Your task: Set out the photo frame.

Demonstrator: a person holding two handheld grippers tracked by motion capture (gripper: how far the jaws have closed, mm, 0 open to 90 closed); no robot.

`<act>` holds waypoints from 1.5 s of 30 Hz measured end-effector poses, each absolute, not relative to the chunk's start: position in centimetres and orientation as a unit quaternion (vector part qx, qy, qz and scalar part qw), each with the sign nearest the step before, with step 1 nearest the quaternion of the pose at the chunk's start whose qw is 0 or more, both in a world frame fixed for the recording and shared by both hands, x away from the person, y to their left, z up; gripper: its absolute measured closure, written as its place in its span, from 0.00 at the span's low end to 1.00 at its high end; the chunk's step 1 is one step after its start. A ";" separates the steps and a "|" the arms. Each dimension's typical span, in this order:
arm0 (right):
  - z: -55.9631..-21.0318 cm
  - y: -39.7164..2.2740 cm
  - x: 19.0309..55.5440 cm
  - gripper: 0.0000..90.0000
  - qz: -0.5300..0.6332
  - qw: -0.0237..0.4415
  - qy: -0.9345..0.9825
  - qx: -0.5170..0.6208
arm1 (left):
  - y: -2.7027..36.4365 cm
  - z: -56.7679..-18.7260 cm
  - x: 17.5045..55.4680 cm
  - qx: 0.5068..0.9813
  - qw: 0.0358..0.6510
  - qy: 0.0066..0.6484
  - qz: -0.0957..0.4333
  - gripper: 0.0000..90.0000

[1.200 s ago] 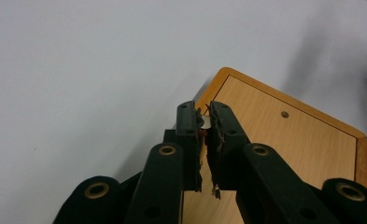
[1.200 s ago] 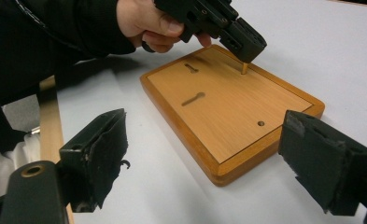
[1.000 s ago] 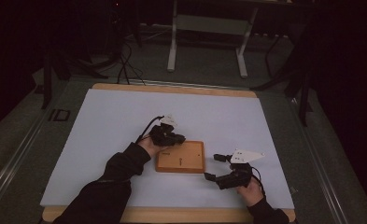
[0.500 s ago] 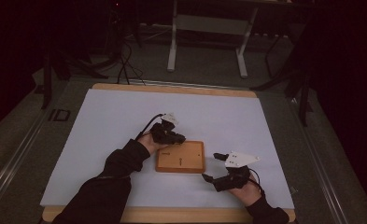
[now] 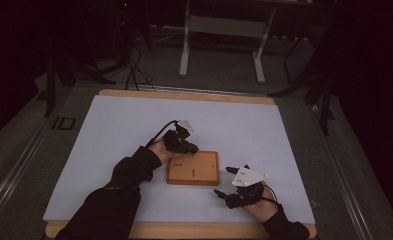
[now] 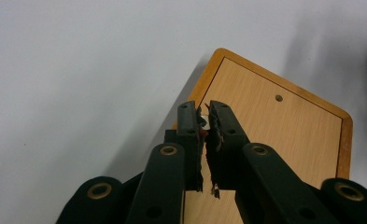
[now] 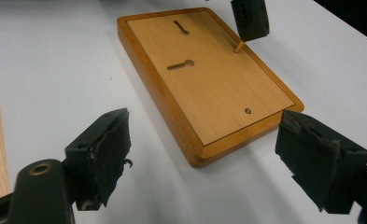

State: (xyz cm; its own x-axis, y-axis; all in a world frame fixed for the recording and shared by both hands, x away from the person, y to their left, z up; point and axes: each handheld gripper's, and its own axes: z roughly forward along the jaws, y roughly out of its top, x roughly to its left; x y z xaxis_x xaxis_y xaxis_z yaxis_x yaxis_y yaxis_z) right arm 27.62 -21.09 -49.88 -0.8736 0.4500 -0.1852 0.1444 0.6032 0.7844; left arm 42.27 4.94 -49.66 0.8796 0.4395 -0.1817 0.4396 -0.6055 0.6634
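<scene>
A wooden board (image 5: 192,168) lies flat on the white table (image 5: 109,135) – the left gripper (image 6: 203,122), closed on a small peg (image 7: 238,46) at the board's corner, should be kept upright while the open right gripper (image 7: 209,149) steadies the board's near end.

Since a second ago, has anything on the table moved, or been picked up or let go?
Very little. The right gripper shifted slightly, and its jaws have just been closing a little; they are open, with nothing between them. The left gripper stayed shut on a small peg at the wooden board, which has not moved on the white table.
</scene>
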 end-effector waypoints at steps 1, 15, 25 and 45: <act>-49.9 -21.0 27.5 0.23 0.411 0.183 0.878 0.165 | 4.9 -49.6 42.4 0.896 0.370 0.246 -0.005 0.94; -50.1 -19.8 26.9 0.26 0.361 0.226 0.898 0.113 | 5.2 -49.6 44.2 0.897 0.366 0.240 -0.058 0.94; -51.2 -18.7 26.3 0.33 0.289 0.305 0.906 0.048 | 5.4 -49.7 45.1 0.896 0.364 0.240 -0.087 0.94; -54.0 -16.7 25.5 0.59 0.159 0.454 0.871 -0.096 | 5.5 -49.9 45.8 0.890 0.368 0.248 -0.109 0.94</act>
State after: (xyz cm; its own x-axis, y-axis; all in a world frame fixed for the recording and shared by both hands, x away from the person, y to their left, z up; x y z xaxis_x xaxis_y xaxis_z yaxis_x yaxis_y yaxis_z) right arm 25.54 -16.69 -54.04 -0.5692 -0.0229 -0.8219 -0.3125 0.9306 0.1905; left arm 45.78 5.52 -49.91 0.8534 0.3605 -0.3765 0.5211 -0.6065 0.6006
